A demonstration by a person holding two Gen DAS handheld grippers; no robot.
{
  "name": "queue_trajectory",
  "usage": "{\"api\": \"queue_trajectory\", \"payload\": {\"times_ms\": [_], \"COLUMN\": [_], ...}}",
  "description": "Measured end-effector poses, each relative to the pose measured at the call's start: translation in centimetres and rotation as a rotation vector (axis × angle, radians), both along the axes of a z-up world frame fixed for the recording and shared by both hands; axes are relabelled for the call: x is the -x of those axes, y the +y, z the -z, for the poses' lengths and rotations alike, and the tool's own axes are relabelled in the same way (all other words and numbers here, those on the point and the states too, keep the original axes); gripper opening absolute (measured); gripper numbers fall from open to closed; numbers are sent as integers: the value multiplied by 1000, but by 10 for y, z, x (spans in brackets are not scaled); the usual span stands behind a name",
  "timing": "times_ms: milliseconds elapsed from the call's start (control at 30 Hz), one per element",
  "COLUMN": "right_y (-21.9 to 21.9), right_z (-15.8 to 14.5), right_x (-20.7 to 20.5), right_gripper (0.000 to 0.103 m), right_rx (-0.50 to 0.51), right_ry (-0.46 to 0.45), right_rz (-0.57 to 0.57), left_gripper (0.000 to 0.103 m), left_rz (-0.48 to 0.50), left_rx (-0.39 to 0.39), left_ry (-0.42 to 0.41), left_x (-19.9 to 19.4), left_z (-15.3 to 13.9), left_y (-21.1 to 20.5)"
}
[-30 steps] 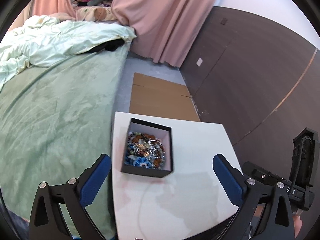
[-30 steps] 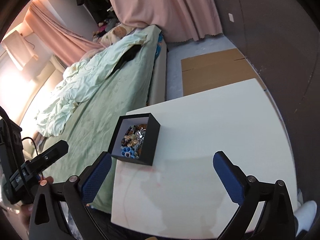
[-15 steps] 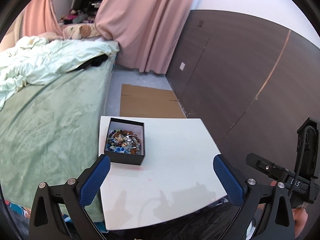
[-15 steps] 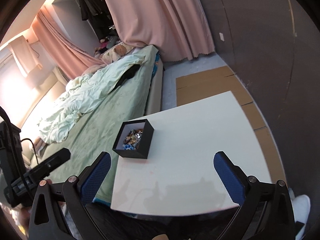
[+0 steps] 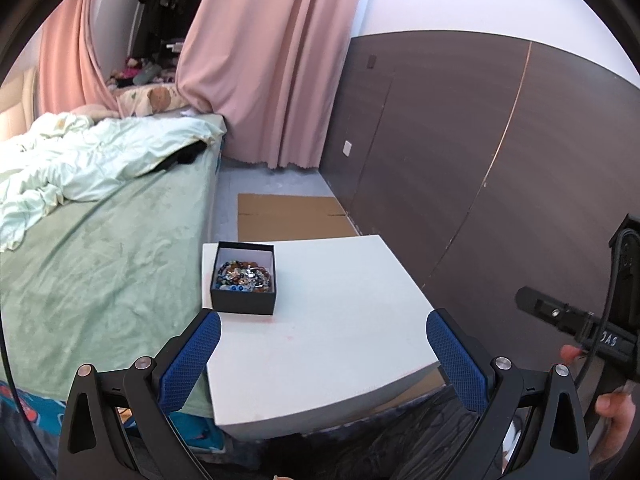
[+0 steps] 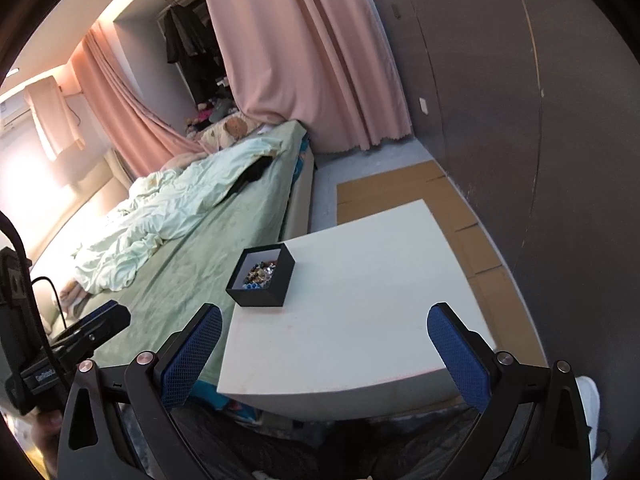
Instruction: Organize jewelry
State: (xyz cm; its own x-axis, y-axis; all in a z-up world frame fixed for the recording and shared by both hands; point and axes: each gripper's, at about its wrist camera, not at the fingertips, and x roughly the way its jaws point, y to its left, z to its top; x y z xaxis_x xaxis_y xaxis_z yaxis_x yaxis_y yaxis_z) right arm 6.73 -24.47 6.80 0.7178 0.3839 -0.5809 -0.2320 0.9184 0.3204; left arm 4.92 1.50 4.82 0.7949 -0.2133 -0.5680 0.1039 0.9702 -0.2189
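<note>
Jewelry box (image 5: 244, 280) on table (image 5: 340, 320); 2 grippers spread.

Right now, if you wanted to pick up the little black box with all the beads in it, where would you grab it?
Probably by its walls. The black box sits open-topped and upright on the white table, near the bed-side edge. Come down from above with the left gripper, already open, one finger outside each opposite wall. The straight, flat sides suit a squeeze, and staying level keeps the beads inside.
</note>
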Motion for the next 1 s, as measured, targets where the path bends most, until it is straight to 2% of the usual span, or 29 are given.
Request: {"api": "queue_trajectory", "payload": {"times_ms": [100, 167, 267, 400, 700, 1000], "right_y": [-5, -10, -13, -19, -19, -15], "right_z": [-1, 0, 3, 8, 13, 14], "right_x": [13, 19, 29, 40, 46, 45], "right_gripper": [103, 103, 103, 103, 103, 103], "right_rx": [7, -21, 8, -16, -2, 2], "right_ry": [-7, 11, 5, 11, 6, 22], "right_rz": [12, -3, 31, 54, 51, 36], "left_gripper": [103, 103, 103, 103, 103, 103], "left_rz": [-4, -9, -11, -22, -23, -26], "left_rx": [-14, -40, -66, -104, -112, -110], "left_ry": [-22, -45, -75, -97, -143, -124], "left_x": [15, 24, 35, 45, 59, 56], "left_z": [-4, -7, -11, -13, -16, -15], "left_y": [1, 0, -1, -2, -4, -4]}}
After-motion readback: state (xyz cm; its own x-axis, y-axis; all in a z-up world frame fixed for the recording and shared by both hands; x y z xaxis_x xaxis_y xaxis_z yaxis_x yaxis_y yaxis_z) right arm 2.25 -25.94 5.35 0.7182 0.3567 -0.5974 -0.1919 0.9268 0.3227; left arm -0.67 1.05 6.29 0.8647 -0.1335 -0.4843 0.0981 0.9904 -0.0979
